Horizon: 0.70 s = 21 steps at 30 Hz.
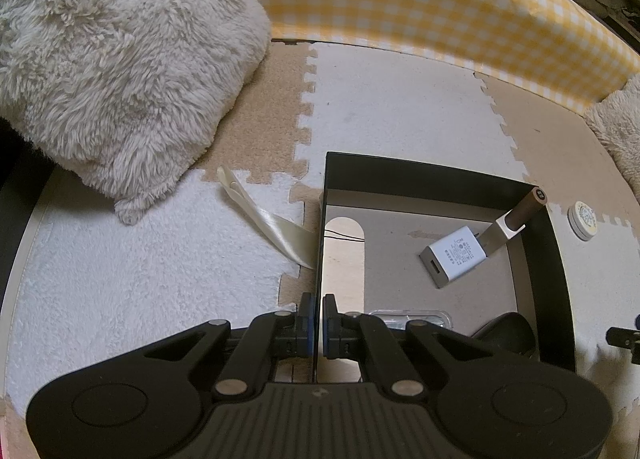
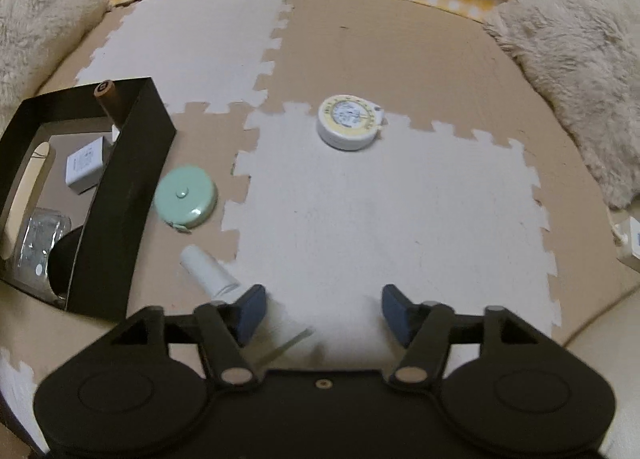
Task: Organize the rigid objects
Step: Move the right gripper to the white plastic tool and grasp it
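Gripping the near wall of the black open-topped cardboard box (image 1: 440, 175), the left hand-held gripper (image 1: 318, 323) has its jaws pressed together on the thin panel, probably to keep the box steady while things are dropped in. Inside lie a white USB wall charger (image 1: 454, 257), a brown cylindrical tube with a metal clip (image 1: 520, 215), a clear plastic packet (image 2: 40, 239) and a dark rounded item.

The right hand-held gripper (image 2: 320, 311) hangs over the beige-and-white foam puzzle mat (image 2: 360, 219), jaws apart with nothing between them. Left out are a white plastic tube (image 2: 208, 273) at its ten o'clock beside the left pad, a mint-green round tape measure (image 2: 185, 197) touching the box's side, and a white round tape measure with a yellow-ringed face (image 2: 349, 121) at twelve o'clock, well apart.
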Tool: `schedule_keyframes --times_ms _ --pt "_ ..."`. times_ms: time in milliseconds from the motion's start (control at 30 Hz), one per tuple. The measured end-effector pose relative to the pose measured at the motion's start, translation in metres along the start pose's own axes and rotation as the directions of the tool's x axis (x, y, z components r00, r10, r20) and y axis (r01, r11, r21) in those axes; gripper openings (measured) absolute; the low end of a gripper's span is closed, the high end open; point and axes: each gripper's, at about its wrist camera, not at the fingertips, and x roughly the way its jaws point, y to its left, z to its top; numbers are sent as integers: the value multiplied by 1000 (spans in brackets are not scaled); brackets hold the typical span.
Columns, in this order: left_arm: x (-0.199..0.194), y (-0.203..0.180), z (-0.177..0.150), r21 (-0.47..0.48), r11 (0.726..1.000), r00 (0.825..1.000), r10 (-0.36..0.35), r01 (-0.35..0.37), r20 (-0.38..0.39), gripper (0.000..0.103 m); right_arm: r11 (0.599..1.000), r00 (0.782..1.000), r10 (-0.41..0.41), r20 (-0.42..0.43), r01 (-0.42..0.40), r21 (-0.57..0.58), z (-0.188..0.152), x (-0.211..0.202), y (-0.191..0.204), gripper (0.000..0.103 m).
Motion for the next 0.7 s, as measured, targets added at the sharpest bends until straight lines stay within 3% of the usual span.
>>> schedule_keyframes --times_ms 133,233,300,500,700 --pt "0 0 0 0 1000 1000 0 0 0 3 996 999 37 27 -39 76 -3 -10 -11 79" --pt "0 0 0 -1 1000 1000 0 0 0 3 977 989 146 7 -146 157 -7 -10 -15 86" --pt "0 0 0 -2 1000 1000 -1 1 0 3 949 976 219 -21 -208 236 -13 -6 -16 97" --pt "0 0 0 0 1000 1000 0 0 0 3 855 962 261 -80 -192 482 -34 3 -18 97" --pt "0 0 -1 2 1000 1000 2 -2 0 3 819 962 266 -68 -188 543 -38 8 -5 85"
